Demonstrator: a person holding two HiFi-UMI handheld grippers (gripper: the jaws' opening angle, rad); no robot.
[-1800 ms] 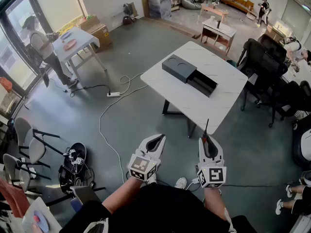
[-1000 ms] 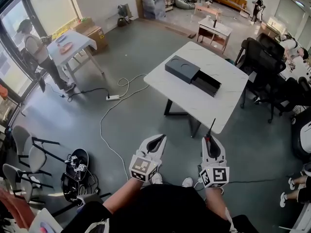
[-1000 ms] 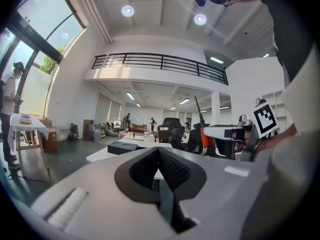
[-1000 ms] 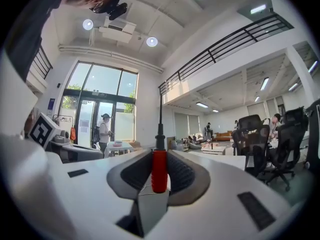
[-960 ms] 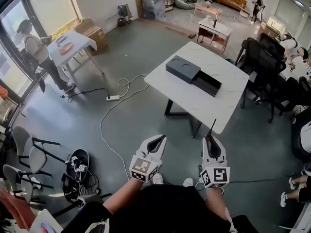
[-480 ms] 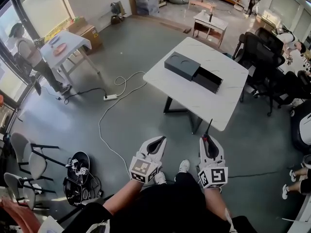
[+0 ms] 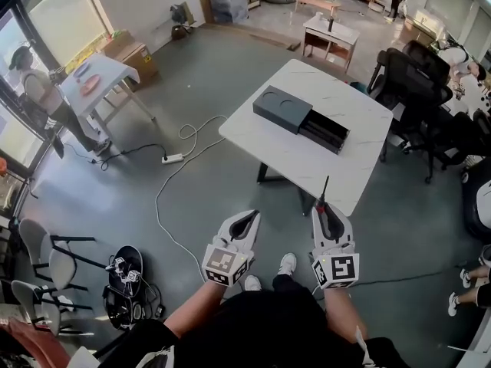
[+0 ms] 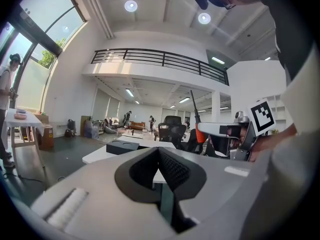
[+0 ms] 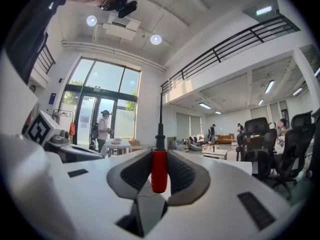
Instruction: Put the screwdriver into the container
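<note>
The right tongs (image 9: pixel 159 156) are clamped on the red handle of the screwdriver (image 9: pixel 159 170), pads pressed against it from both sides, and its thin dark shaft sticks out past the tips. In the head view the right tongs (image 7: pixel 321 210) are held out over the grey floor (image 7: pixel 192 205) in front of the person, and the screwdriver (image 7: pixel 323 196) shows against the near edge of the white tabletop (image 7: pixel 349 102). The screwdriver is well apart from the container. The left tongs (image 8: pixel 159 151) are drawn together at the tips with nothing between them, and in the head view the left tongs (image 7: pixel 247 217) are level with the right pair and just beside them. The container (image 7: pixel 299 119) lies near the middle of the tabletop. It is a dark grey box with two round hollows in its lid, and a black drawer (image 7: pixel 323 133) is slid out of its right end. The drawer's inside is too dark to tell what lies in it. From the left gripper view the container (image 8: pixel 122 146) sits low on the pale tabletop (image 8: pixel 100 155), with the screwdriver (image 8: pixel 195 119) upright at the right. Black chairs (image 7: pixel 414 75) stand beyond the tabletop. A white cable (image 7: pixel 165 186) trails across the floor, and a person (image 7: pixel 34 90) stands at a small table (image 7: pixel 96 71) by the windows.
</note>
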